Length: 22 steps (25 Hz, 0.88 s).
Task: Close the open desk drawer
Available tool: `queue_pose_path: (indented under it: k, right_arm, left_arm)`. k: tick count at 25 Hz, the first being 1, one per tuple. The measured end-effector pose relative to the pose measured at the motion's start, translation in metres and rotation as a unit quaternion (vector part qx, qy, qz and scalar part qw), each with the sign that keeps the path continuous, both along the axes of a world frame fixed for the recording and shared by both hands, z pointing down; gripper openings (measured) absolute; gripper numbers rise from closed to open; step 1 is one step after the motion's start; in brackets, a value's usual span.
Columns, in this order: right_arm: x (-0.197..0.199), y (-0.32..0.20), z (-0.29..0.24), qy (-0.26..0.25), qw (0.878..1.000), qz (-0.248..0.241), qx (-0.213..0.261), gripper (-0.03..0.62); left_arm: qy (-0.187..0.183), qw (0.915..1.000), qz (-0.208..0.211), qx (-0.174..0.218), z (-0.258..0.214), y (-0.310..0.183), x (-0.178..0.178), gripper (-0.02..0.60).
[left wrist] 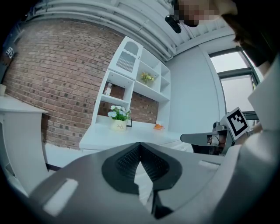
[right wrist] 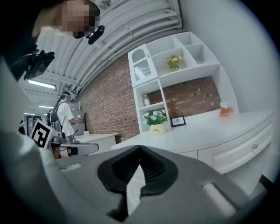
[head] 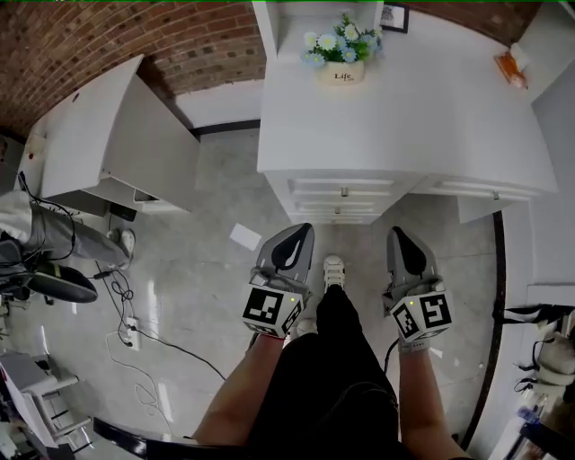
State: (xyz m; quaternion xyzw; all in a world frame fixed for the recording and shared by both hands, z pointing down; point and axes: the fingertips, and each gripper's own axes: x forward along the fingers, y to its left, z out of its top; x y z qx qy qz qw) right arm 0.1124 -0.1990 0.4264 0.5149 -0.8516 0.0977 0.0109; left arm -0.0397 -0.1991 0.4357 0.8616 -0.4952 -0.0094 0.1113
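Observation:
The white desk (head: 404, 117) stands ahead of me, with a stack of drawers (head: 341, 193) under its front edge and another drawer (head: 490, 190) to the right. From here I cannot tell which drawer stands out. My left gripper (head: 301, 230) and right gripper (head: 395, 232) hang side by side over the floor, short of the drawers, both shut and empty. In the left gripper view the jaws (left wrist: 140, 145) meet at the tips and point at the desk (left wrist: 131, 133). In the right gripper view the jaws (right wrist: 140, 148) also meet, with the drawer fronts (right wrist: 245, 148) at the right.
A flower pot (head: 342, 70), a small picture frame (head: 393, 17) and an orange object (head: 510, 69) sit on the desk. A second white desk (head: 117, 135) stands at the left. Cables (head: 135, 337) and a paper (head: 244, 237) lie on the floor. A person (right wrist: 65, 116) stands far off.

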Motion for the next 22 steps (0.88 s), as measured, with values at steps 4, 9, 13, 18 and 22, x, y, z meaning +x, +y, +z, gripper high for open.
queue_pose_path:
  k: [4,9,13,18,22]
  right_arm:
    - [0.001,0.023,-0.025,0.001,1.0,0.0,0.008,0.003]
    - [-0.002,0.044,-0.05,0.011,1.0,-0.008,0.015,0.003]
    - [0.001,0.06,-0.068,0.009,1.0,-0.008,0.021,0.003]
    - [-0.002,0.079,-0.08,0.006,1.0,-0.015,0.021,0.003]
    - [-0.001,0.091,-0.087,0.01,1.0,-0.018,0.015,0.003]
  left_arm:
    - [0.006,0.9999,0.003,0.011,-0.027,0.019,-0.003,0.003]
    - [0.016,0.9996,-0.005,0.021,-0.06,0.036,-0.013,0.003]
    - [0.014,0.9995,-0.003,0.028,-0.078,0.051,-0.015,0.003]
    - [0.011,0.9997,-0.004,0.022,-0.089,0.072,-0.02,0.003]
    - [0.01,0.9997,-0.006,0.02,-0.098,0.086,-0.021,0.003]
